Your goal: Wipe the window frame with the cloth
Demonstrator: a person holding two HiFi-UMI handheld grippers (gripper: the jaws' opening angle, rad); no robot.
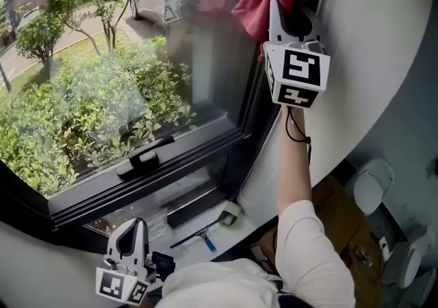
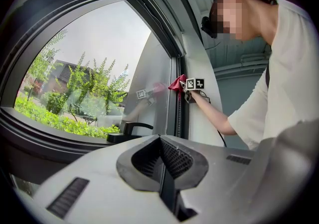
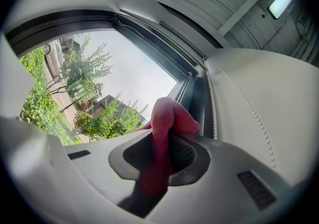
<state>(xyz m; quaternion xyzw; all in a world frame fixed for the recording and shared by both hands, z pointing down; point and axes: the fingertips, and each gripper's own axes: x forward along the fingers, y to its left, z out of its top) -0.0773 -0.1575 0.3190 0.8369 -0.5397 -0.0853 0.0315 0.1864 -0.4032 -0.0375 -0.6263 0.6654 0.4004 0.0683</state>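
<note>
Here right tongs (image 3: 164, 141) pinch the cloth (image 3: 169, 113) at the frame (image 1: 260, 101), left tongs (image 2: 162, 163) closed.

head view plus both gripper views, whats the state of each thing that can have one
right gripper, shut on the cloth, raised high
cloth, bunched up, against the vertical window frame
left gripper, jaws together, nothing between them, held low
window handle, lying flat along the bottom rail
blue-handled tool, lying on the sill, untouched
</note>
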